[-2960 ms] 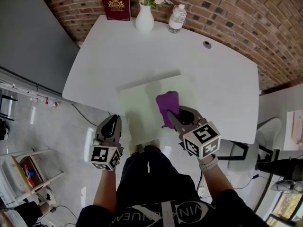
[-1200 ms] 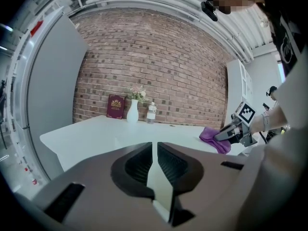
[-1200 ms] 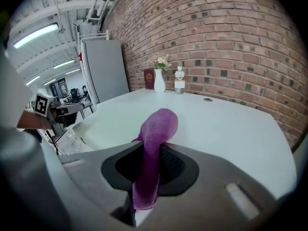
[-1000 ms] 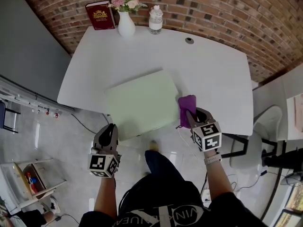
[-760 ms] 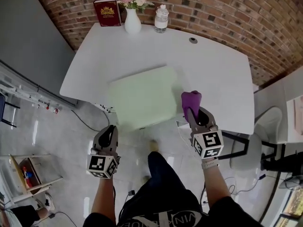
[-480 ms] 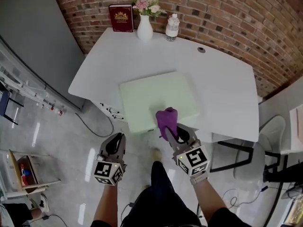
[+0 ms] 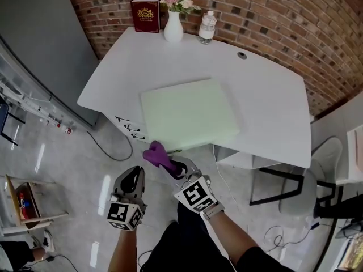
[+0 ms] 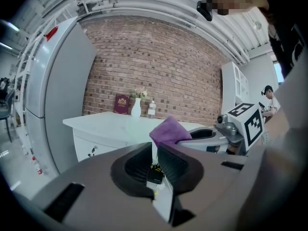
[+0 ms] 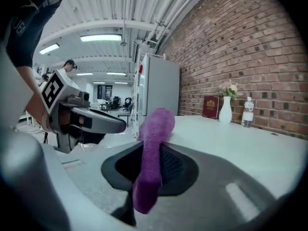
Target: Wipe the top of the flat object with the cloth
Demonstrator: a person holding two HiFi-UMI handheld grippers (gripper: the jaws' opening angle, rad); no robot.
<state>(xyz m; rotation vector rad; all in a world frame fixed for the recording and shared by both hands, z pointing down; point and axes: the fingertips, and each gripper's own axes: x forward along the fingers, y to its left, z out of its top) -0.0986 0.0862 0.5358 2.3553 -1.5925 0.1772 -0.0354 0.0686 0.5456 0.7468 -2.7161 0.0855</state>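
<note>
A pale green flat pad (image 7: 189, 113) lies on the white table (image 7: 266, 106), near its front edge. My right gripper (image 7: 170, 165) is shut on a purple cloth (image 7: 155, 152), held off the table in front of the pad, over the floor. In the right gripper view the cloth (image 9: 153, 153) stands up between the jaws. My left gripper (image 7: 134, 177) hangs lower left of it, shut and empty; its own view shows the jaws together (image 8: 155, 154) and the cloth (image 8: 169, 131) just beyond them.
At the table's far edge stand a red book (image 7: 145, 8), a white vase with flowers (image 7: 173, 26) and a clear bottle (image 7: 207, 27). A grey cabinet (image 7: 45, 44) is at the left, brick wall behind. A white chair (image 7: 317, 174) sits at the right.
My right gripper swung with the cloth from the pad's right side across its front edge to the left, off the table. The left gripper shifted a little.
</note>
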